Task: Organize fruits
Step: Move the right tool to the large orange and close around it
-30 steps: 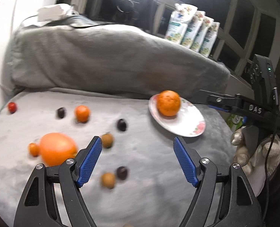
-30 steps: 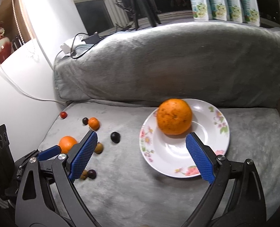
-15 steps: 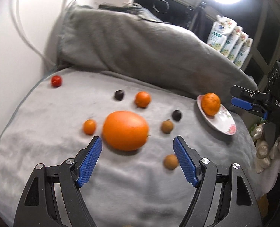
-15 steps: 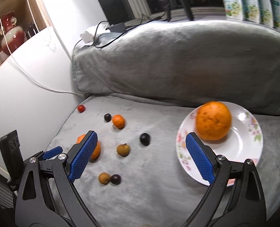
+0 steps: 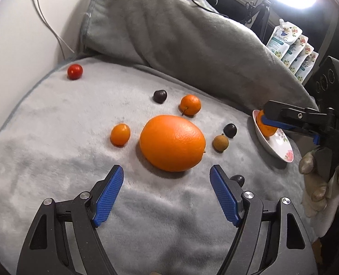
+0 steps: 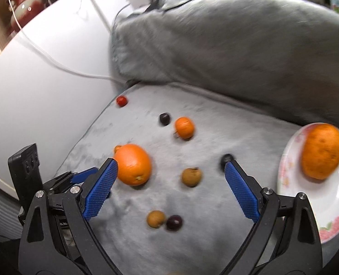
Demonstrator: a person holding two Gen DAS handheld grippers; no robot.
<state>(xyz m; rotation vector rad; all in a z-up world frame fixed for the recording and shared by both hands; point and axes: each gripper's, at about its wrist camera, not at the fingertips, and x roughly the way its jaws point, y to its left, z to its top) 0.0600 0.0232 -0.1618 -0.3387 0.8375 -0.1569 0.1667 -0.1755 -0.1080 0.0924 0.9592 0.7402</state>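
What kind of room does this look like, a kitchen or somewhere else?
Probably a living room or bedroom, not a kitchen: the fruit lies on a grey plush blanket over a cushioned seat, with a padded backrest, dark windows behind, and a red vase on a shelf.

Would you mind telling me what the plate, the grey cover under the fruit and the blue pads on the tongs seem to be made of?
Plate: probably glazed ceramic, glossy white with printed flowers.
Grey cover: soft plush fabric, like fleece; matte, with a brushed nap and folds.
Blue pads of the left tongs: likely rubber or moulded plastic, with a fine knurled grid; which one, I cannot tell.
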